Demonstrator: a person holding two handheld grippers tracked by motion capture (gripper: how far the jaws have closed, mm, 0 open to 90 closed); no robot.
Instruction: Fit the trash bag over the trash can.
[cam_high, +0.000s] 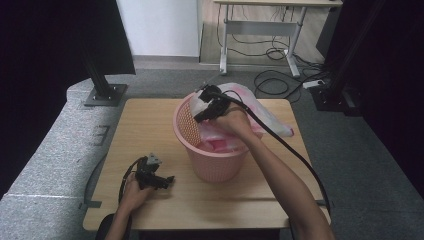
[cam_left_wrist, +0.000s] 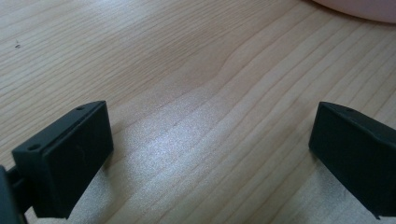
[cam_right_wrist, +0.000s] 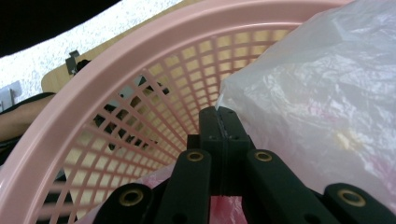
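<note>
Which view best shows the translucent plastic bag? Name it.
High view: the translucent plastic bag drapes over the pink lattice basket. The right gripper view shows a crinkled bag portion by the shut right gripper.

1. High view: fixed above the near table edge, facing forward and down over the light wooden table (cam_high: 150, 125).
2. Left gripper view: very close above the tabletop, near-left.
3. Right gripper view: close inside the pink plastic lattice basket (cam_right_wrist: 140, 93), also seen from the high view (cam_high: 187, 122).
</note>
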